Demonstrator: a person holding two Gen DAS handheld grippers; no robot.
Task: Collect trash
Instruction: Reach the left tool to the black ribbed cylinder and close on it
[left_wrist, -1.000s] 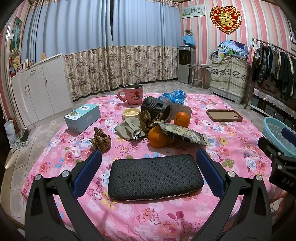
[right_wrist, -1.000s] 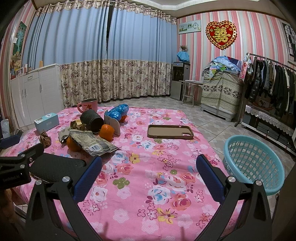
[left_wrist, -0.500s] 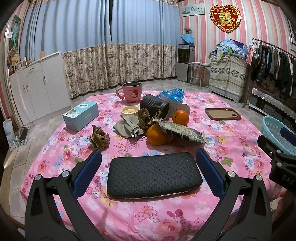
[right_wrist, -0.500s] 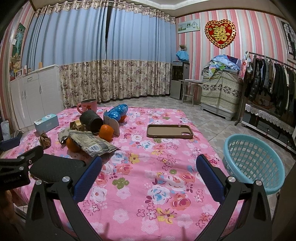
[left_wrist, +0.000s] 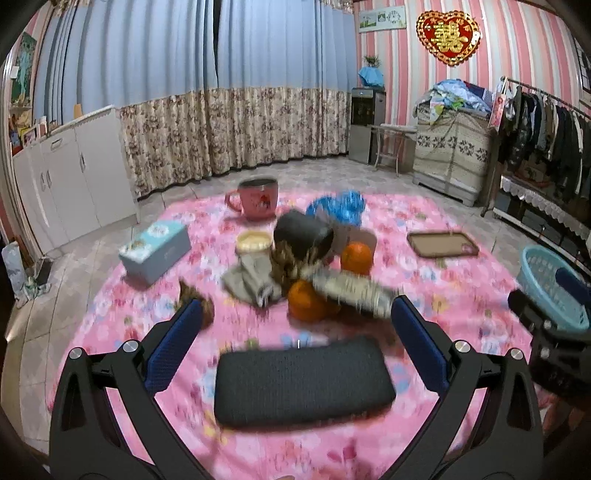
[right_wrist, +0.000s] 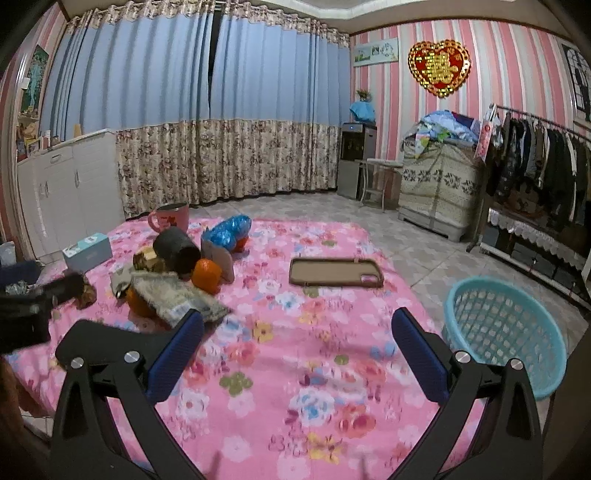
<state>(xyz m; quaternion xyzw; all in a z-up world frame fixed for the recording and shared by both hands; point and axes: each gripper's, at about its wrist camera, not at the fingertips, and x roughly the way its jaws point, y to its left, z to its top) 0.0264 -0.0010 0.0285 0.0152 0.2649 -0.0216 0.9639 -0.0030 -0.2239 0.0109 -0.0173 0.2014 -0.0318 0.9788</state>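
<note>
A pile of trash lies mid-table: a grey snack wrapper (left_wrist: 351, 291) (right_wrist: 177, 299) over an orange (left_wrist: 308, 304), crumpled brown paper (left_wrist: 194, 302), a grey-green wrapper (left_wrist: 251, 280) and a blue plastic bag (left_wrist: 338, 206) (right_wrist: 229, 230). A teal basket (right_wrist: 504, 332) (left_wrist: 550, 284) stands off the table's right edge. My left gripper (left_wrist: 295, 339) is open and empty above a black pad (left_wrist: 303, 380) near the front edge. My right gripper (right_wrist: 297, 350) is open and empty over the pink floral cloth (right_wrist: 295, 369).
A pink mug (left_wrist: 258, 197), a tipped black cup (left_wrist: 303, 234), a second orange (left_wrist: 356, 256), a yellow lid (left_wrist: 255, 240), a tissue box (left_wrist: 155, 251) and a brown phone case (right_wrist: 336, 271) are on the table. A clothes rack (right_wrist: 535, 155) is at the right.
Both grippers have lifted and pulled back a little, so the table contents sit lower and smaller in view. Both stay open. No object has moved.
</note>
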